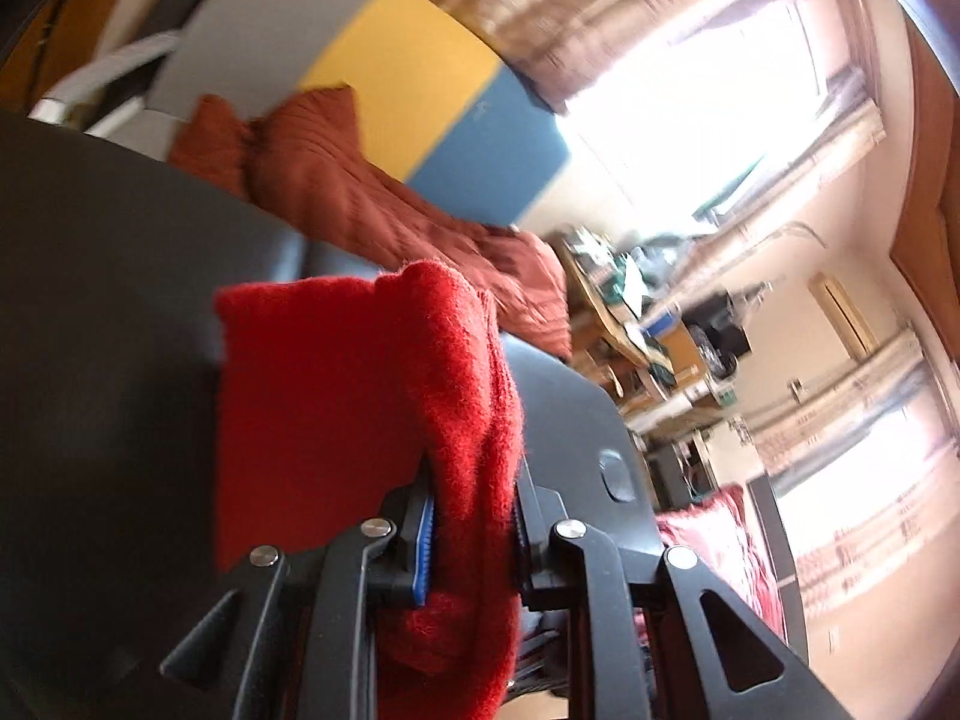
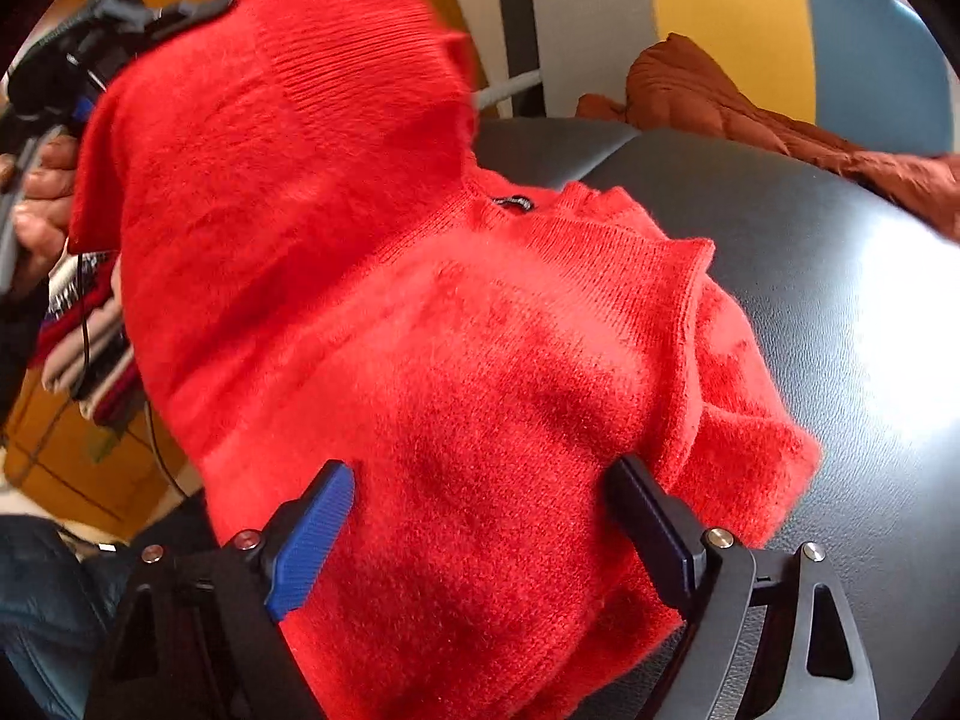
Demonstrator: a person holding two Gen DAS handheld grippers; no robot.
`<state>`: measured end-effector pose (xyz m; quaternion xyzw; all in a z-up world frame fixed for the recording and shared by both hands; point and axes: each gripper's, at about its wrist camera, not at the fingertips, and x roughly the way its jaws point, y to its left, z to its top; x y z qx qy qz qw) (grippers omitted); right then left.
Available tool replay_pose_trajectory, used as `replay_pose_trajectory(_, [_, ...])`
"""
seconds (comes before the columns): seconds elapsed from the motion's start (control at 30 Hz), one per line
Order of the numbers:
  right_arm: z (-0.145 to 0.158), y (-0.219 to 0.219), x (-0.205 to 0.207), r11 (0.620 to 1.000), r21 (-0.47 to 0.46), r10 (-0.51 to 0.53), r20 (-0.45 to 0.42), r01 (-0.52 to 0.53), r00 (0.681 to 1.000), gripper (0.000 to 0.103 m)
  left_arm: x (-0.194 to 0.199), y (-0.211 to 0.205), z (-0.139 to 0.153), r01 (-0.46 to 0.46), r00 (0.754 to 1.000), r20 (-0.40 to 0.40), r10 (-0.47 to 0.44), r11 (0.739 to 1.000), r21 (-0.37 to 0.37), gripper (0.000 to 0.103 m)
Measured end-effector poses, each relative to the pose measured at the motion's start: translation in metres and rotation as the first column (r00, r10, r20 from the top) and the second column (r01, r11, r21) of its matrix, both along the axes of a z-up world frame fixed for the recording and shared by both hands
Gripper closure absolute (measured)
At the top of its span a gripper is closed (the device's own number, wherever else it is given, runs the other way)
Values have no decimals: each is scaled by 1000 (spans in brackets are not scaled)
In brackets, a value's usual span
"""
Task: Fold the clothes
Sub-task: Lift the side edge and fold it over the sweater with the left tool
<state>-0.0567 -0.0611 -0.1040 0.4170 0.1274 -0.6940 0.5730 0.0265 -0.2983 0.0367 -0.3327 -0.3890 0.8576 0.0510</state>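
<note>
A fuzzy bright red sweater (image 2: pixel 420 312) lies on a dark leather surface (image 2: pixel 828 276), with one end lifted. My left gripper (image 1: pixel 471 516) is shut on a bunched fold of the red sweater (image 1: pixel 360 396) and holds it up; it also shows at the top left of the right wrist view (image 2: pixel 120 12), lifting the ribbed hem. My right gripper (image 2: pixel 480 516) is open, its fingers wide apart on either side of the sweater's near part. The sweater's small black neck label (image 2: pixel 511 203) faces up.
A rust-brown quilted garment (image 2: pixel 780 114) lies at the far edge of the leather surface. A grey, yellow and blue panel (image 2: pixel 720 12) stands behind it. A stack of folded clothes (image 2: pixel 90 324) sits at the left. A cluttered table (image 1: pixel 630 312) and bright windows lie beyond.
</note>
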Motion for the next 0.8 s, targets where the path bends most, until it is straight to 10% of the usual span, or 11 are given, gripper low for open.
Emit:
replay_pose_trajectory(0.67, [-11, 22, 3, 981, -187, -47, 45, 55, 998, 14, -115, 106, -105, 146, 931, 324, -169, 985, 94, 83])
replay_pose_trajectory(0.8, [-11, 23, 6, 978, -200, -54, 39, 61, 998, 13, -115, 107, -89, 153, 932, 306, -196, 975, 159, 76])
